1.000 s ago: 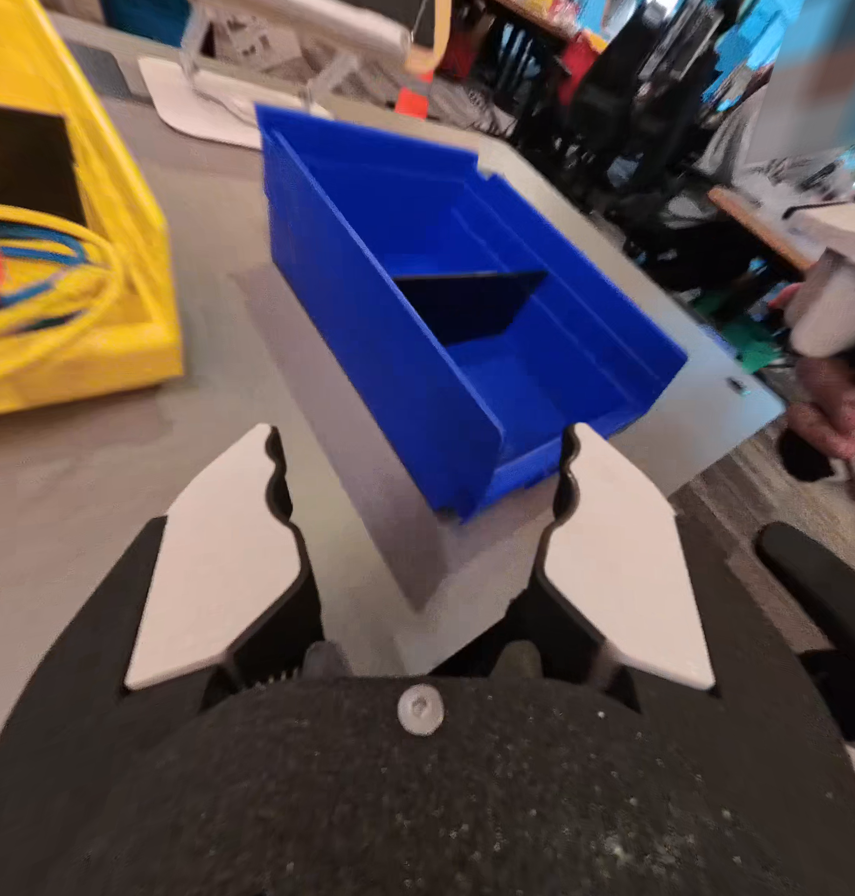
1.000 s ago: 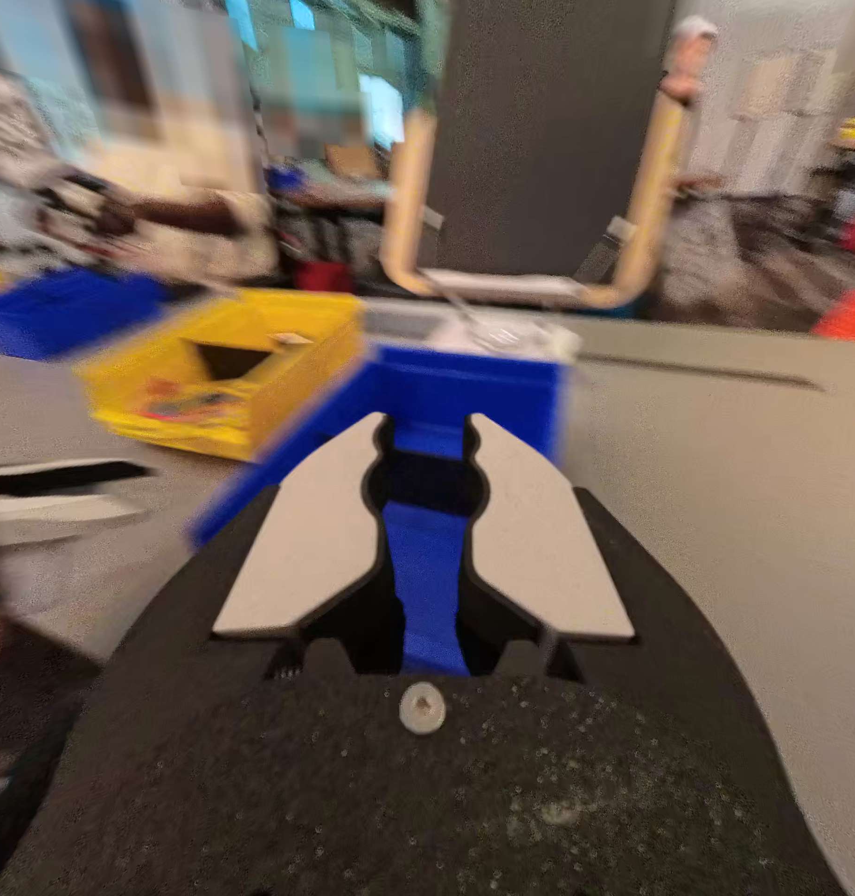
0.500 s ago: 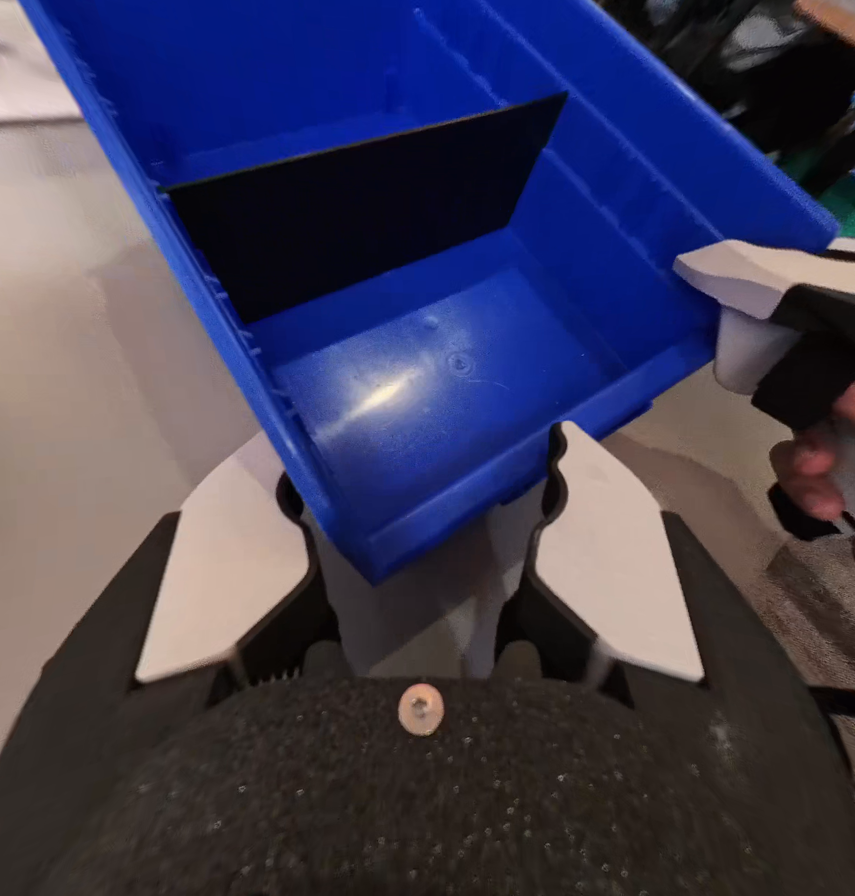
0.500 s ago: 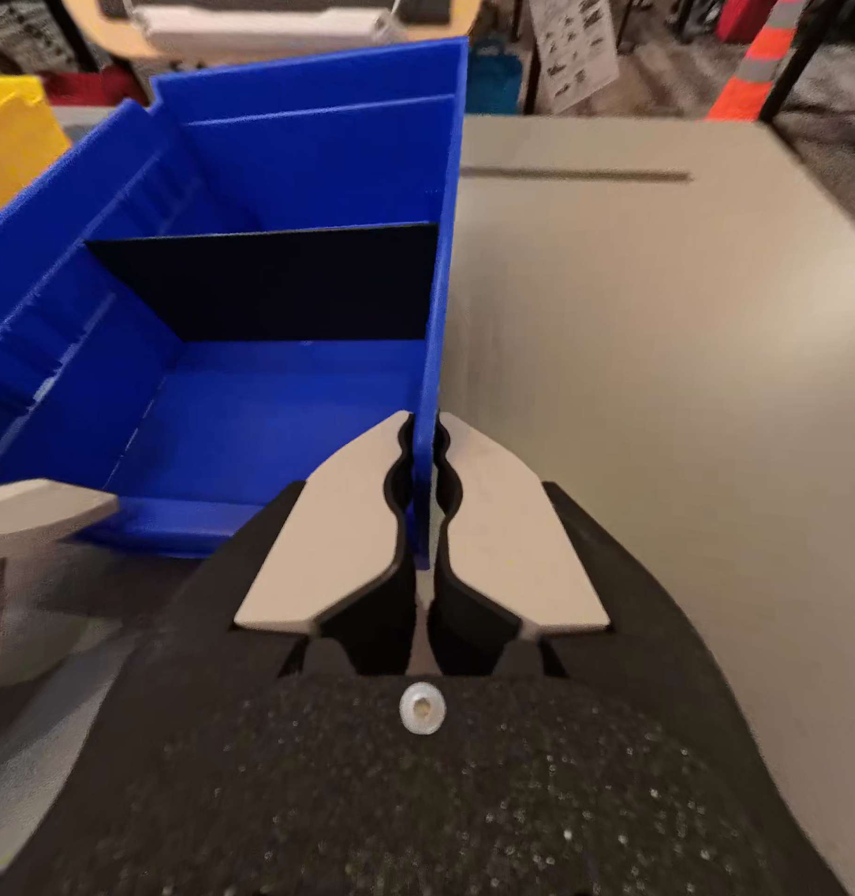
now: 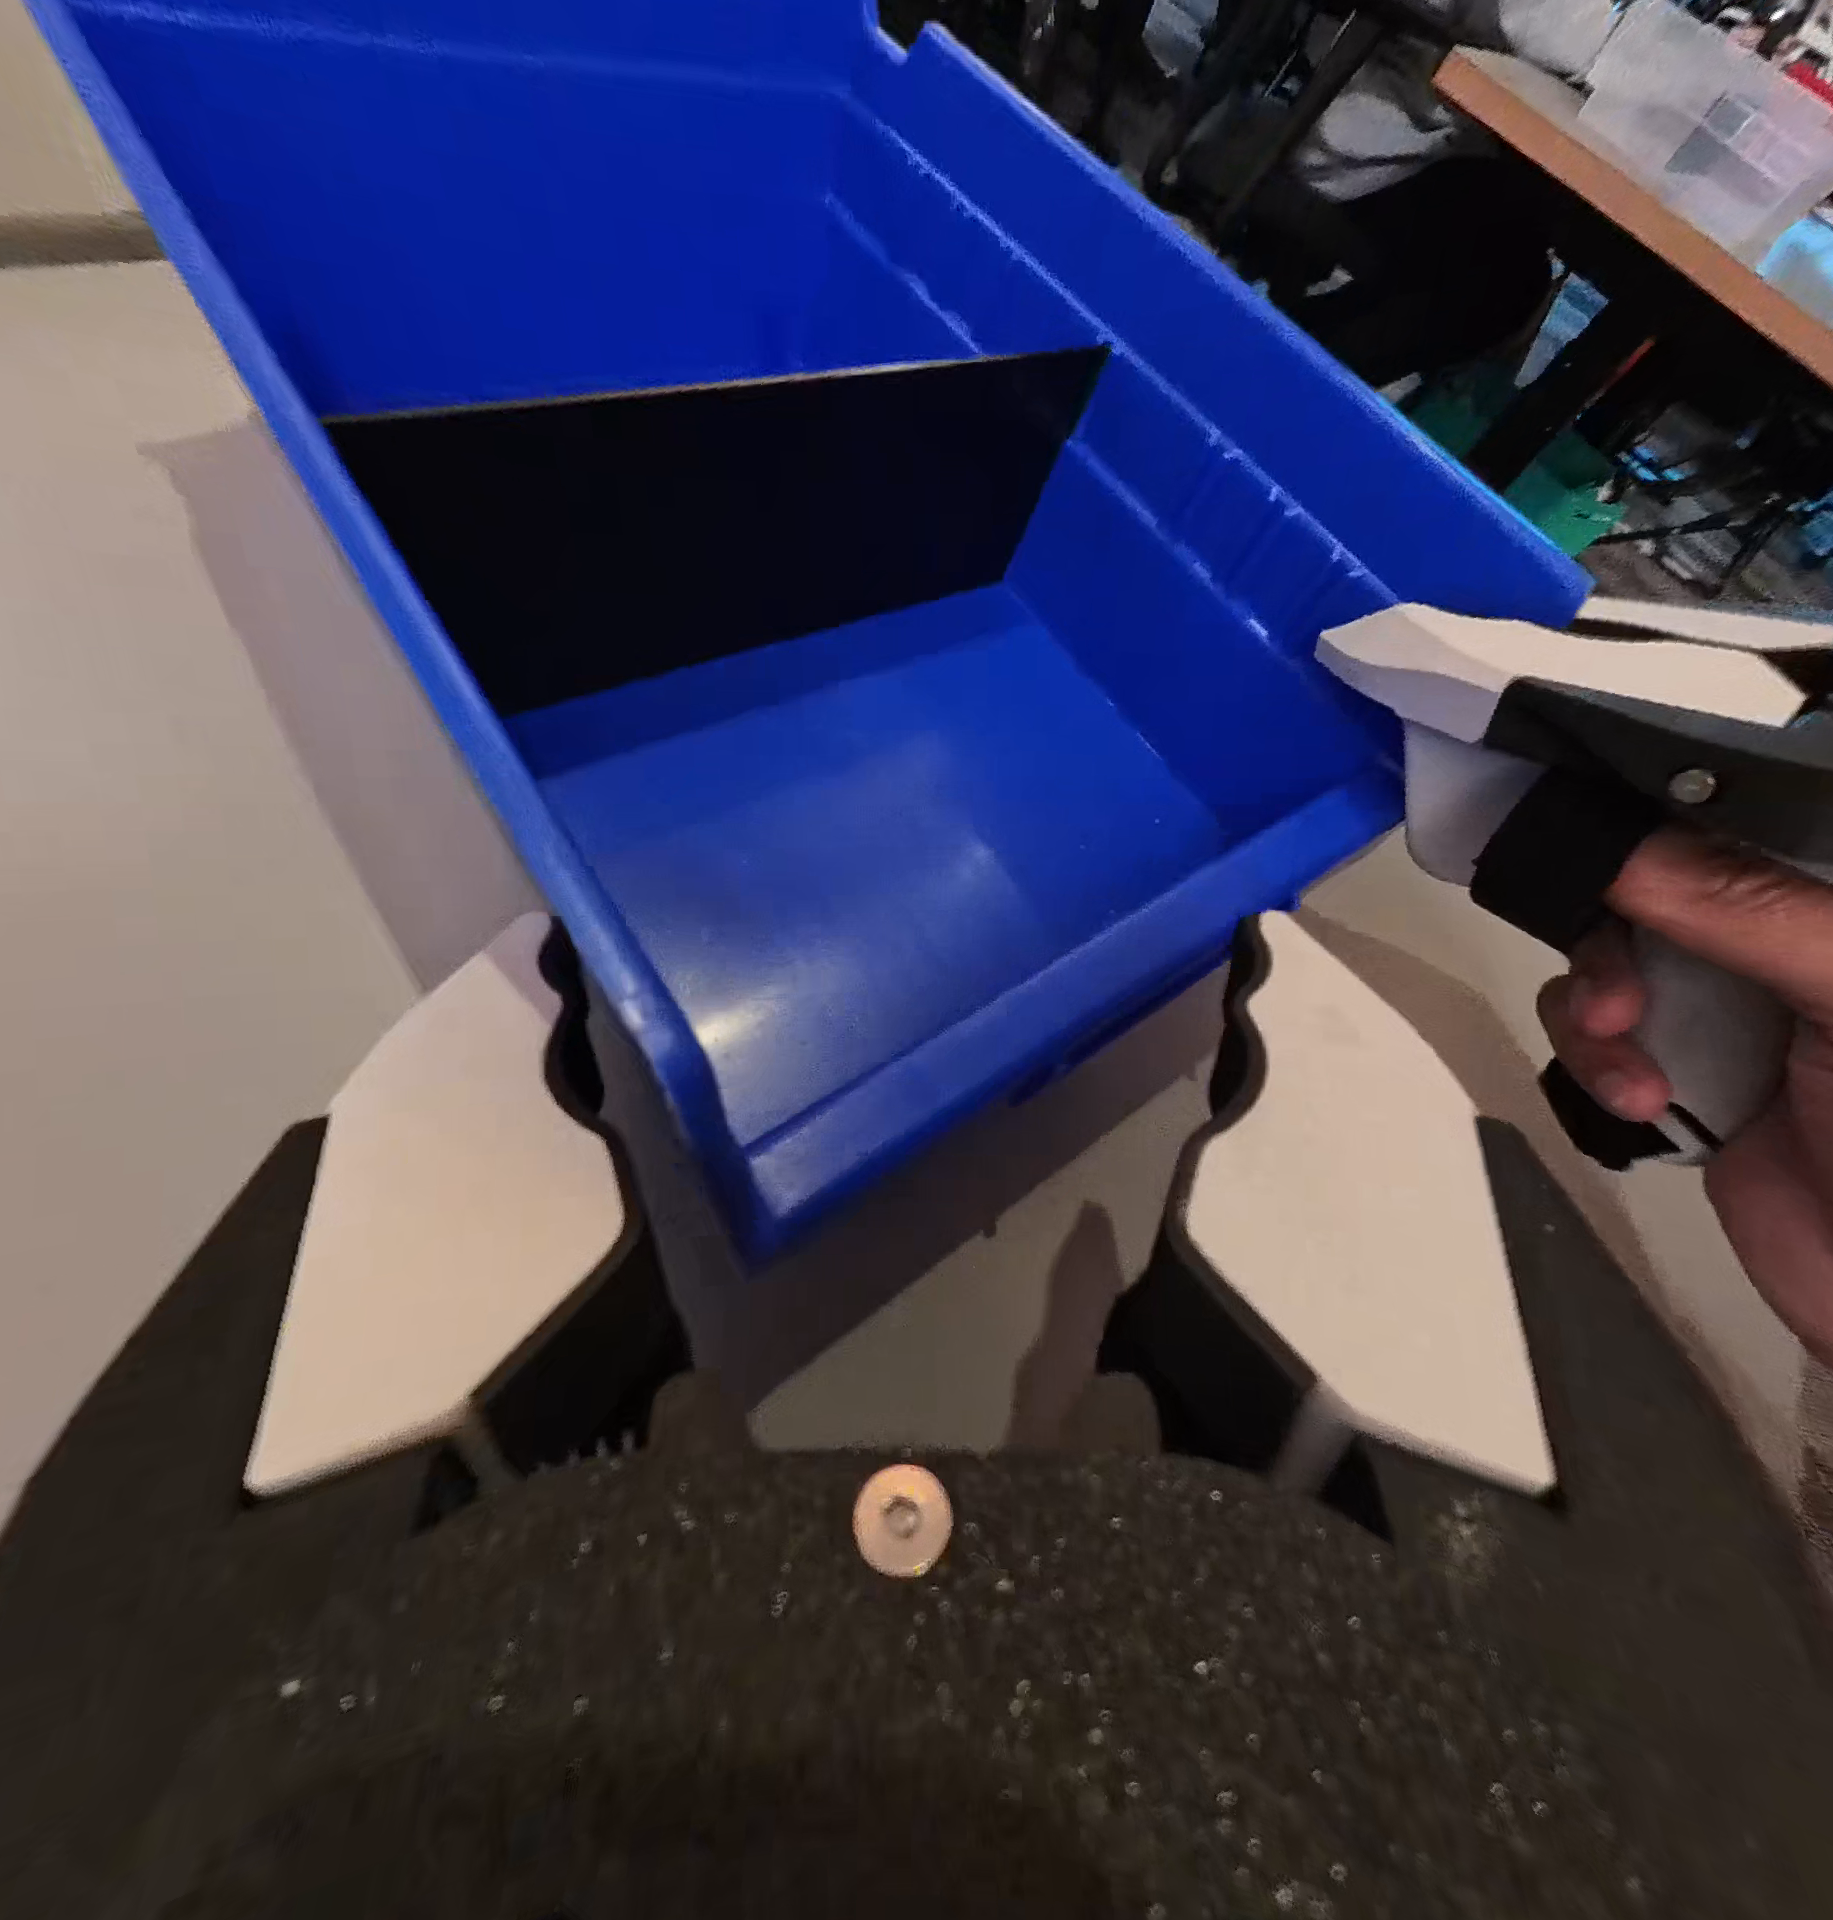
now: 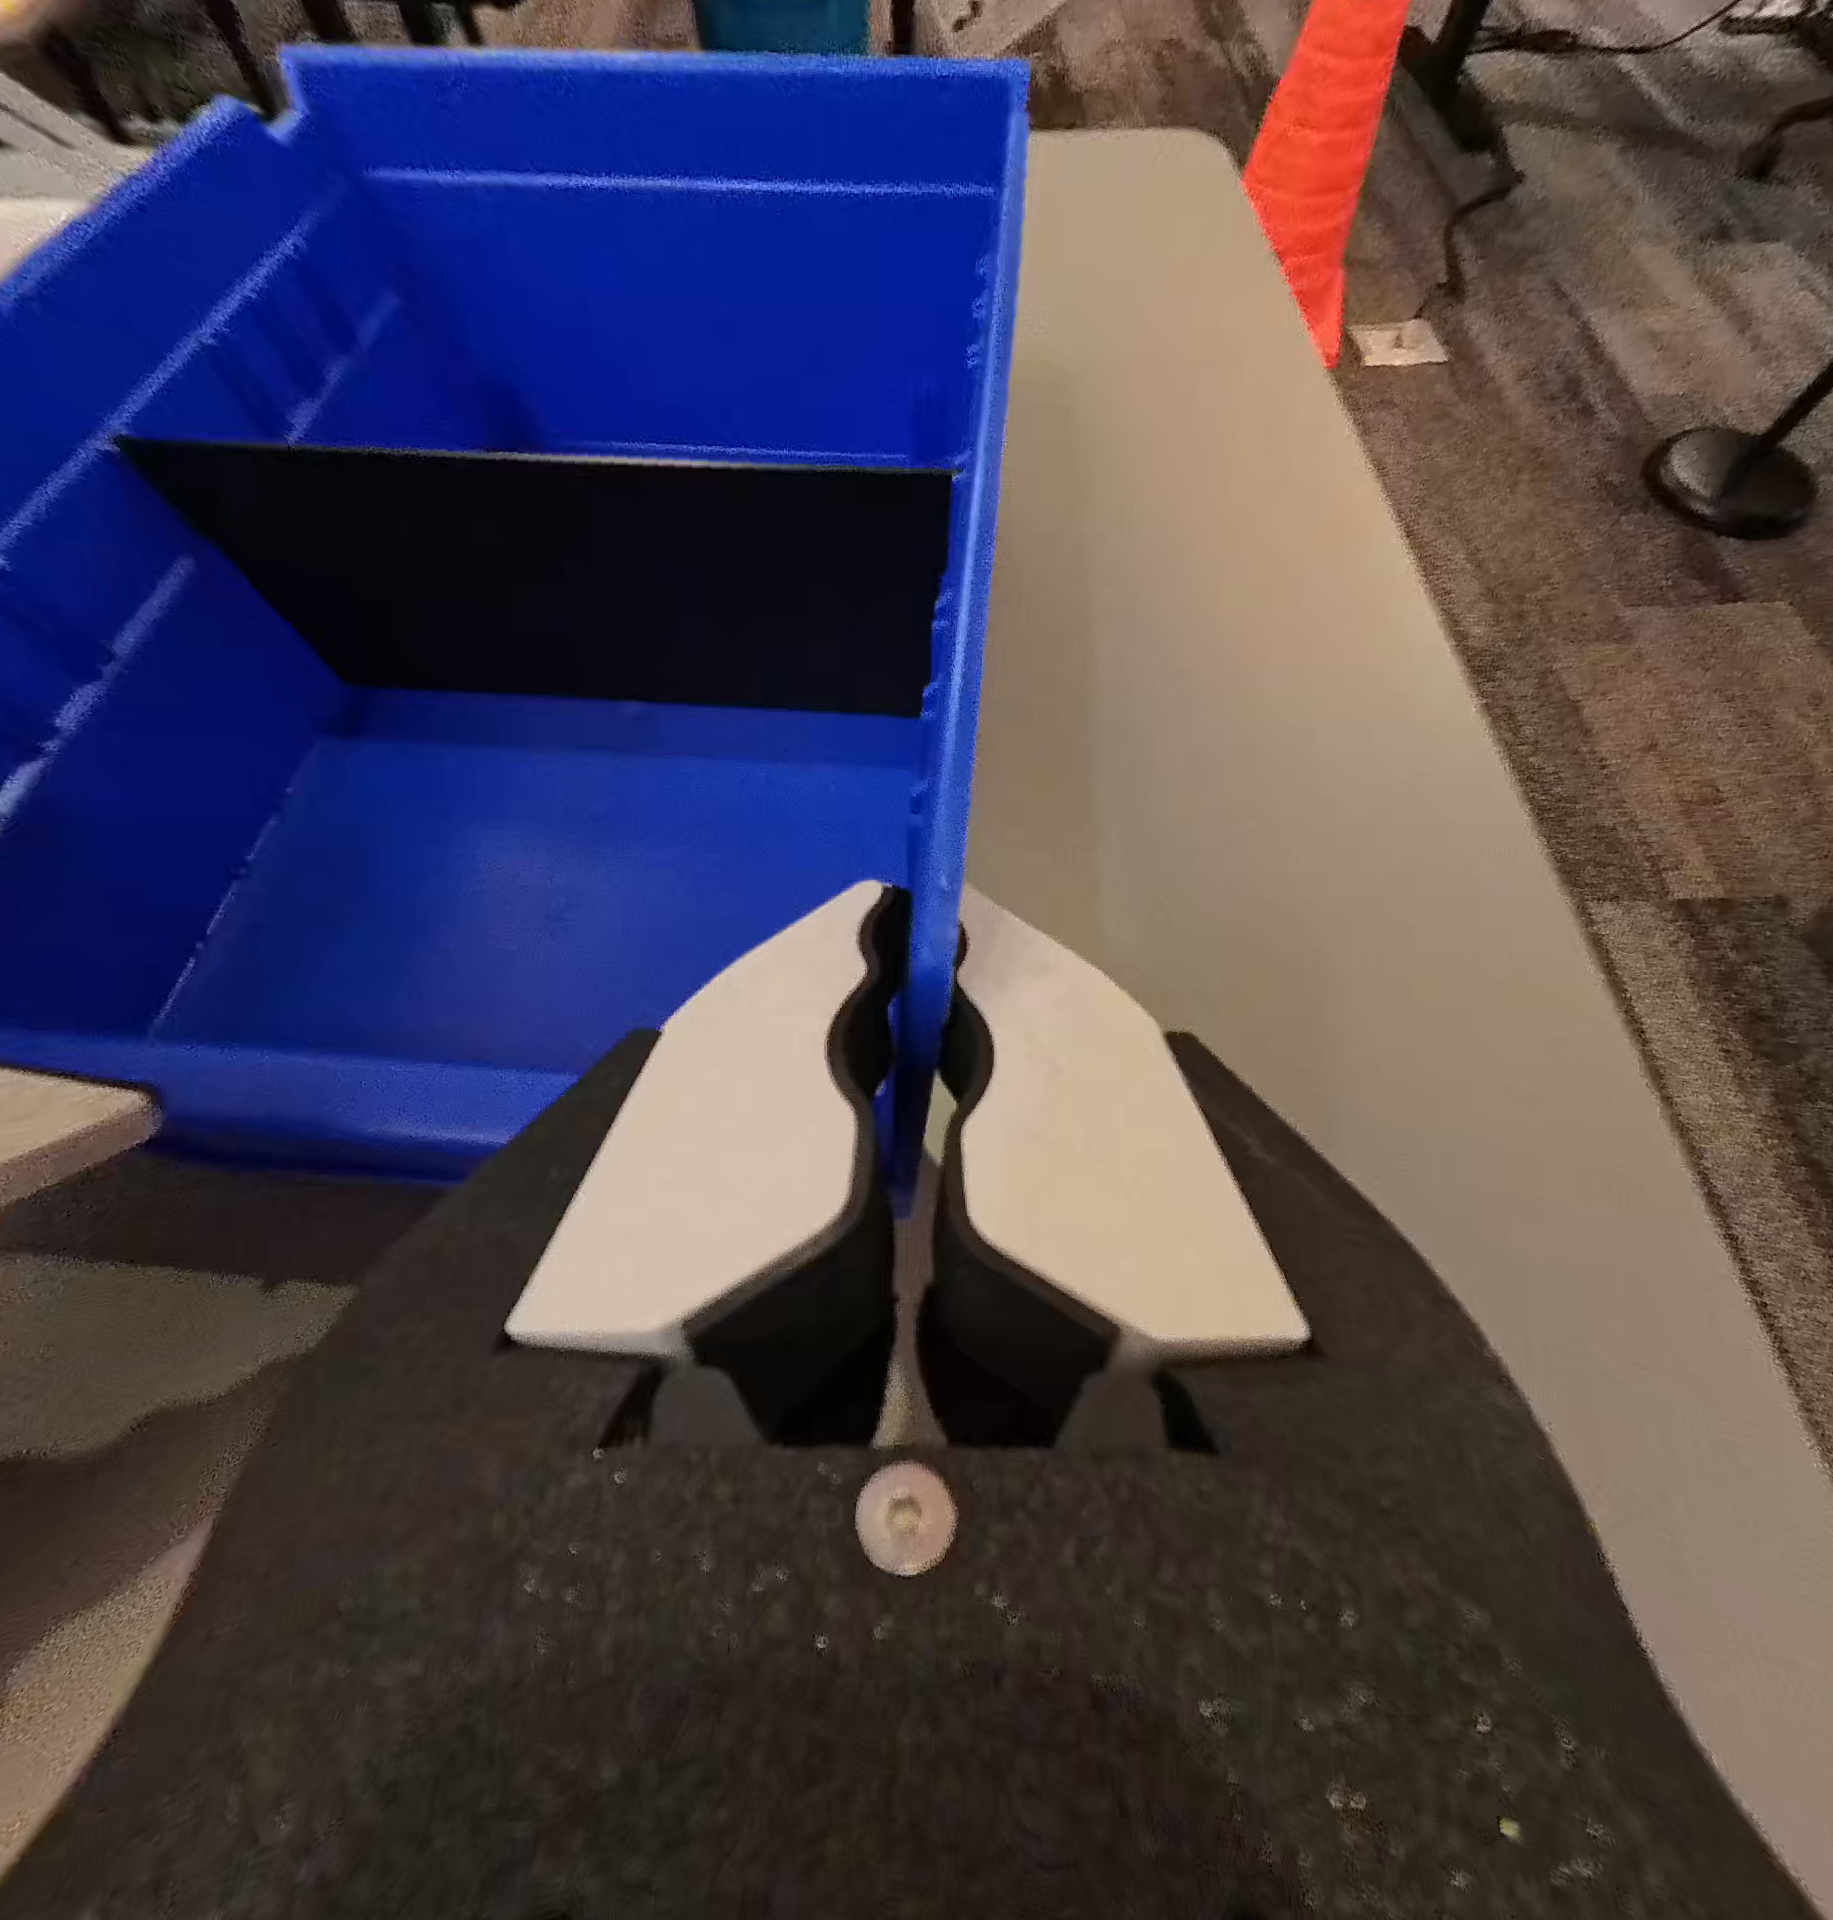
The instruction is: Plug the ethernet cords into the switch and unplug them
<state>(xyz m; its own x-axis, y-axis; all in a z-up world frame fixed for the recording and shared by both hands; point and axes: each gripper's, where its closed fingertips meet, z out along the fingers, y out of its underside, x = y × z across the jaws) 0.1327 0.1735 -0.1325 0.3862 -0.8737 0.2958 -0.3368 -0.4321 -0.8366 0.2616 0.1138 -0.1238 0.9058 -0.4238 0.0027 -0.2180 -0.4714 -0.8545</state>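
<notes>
While the right gripper (image 6: pixel 917 914) pinches the near end of the blue bin's (image 6: pixel 600 270) right side wall between its nearly closed fingers, the left gripper (image 5: pixel 896 971) sits spread wide, its two fingers straddling the bin's near left corner without touching it that I can see. Just ahead of both grippers the bin is bare inside, split by a black divider (image 5: pixel 704 520) standing crosswise. Off to the left gripper's right, a hand (image 5: pixel 1743 1049) grips the other tool's handle. Beyond the right gripper, grey table (image 6: pixel 1203 675). No ethernet cords or switch in sight here.
</notes>
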